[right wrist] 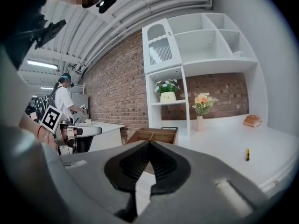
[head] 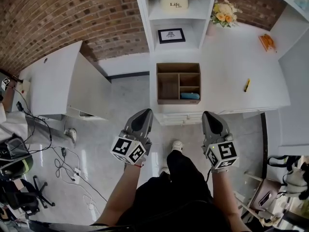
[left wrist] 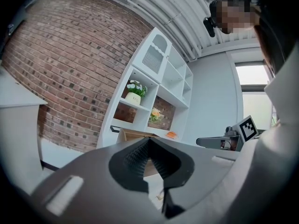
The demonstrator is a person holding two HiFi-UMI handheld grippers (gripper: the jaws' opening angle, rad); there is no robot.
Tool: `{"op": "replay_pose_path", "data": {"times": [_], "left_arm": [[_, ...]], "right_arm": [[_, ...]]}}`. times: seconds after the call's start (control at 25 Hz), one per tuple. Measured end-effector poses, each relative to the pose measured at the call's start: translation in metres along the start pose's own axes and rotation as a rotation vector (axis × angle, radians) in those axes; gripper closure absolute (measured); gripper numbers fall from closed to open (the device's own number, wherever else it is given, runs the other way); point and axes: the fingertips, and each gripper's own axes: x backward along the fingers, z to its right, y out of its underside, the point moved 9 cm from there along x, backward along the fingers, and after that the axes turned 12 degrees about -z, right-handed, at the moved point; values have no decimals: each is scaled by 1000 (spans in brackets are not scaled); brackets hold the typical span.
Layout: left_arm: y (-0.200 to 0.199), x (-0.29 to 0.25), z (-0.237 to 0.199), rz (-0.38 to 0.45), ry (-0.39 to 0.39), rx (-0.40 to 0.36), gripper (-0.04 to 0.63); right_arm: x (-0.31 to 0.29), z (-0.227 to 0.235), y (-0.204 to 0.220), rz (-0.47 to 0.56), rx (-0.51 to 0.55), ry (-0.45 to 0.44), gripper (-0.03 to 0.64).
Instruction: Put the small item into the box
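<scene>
Right now my left gripper [head: 145, 114] and right gripper [head: 209, 116] both hang pinched shut on nothing, at 6 o'clock of the box [head: 178, 65]. A blue item [head: 189, 95] lies in its lower-right compartment, and a yellow item [head: 246, 85] lies on the table [head: 227, 57] at 3 o'clock. That fits blue already stowed or yellow awaiting pickup, so I can't judge the next move.

Left gripper [head: 144, 114]: grey tapered shell, with black ribbed pads [left wrist: 133, 158] inside.
Right gripper [head: 209, 116]: matching grey shell with the same black ribbing.
Marker cubes [head: 129, 150]: white faces with black square patterns, one cube on each gripper.
Clothes [head: 186, 197]: black.
Shoe [head: 177, 145]: white.
Wristband [head: 138, 166]: thin and red, on the left wrist.
</scene>
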Motion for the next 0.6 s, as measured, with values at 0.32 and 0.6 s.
{"op": "replay_pose_path", "data": {"times": [0.32,0.6], "left_arm": [[-3,11,7,15,9,-8,593],[-4,20,13,25,16,-18,594]], "right_arm": [[13,-9,-3,36,5,9,614],[25,-15,-3,59,16,20,615]]}}
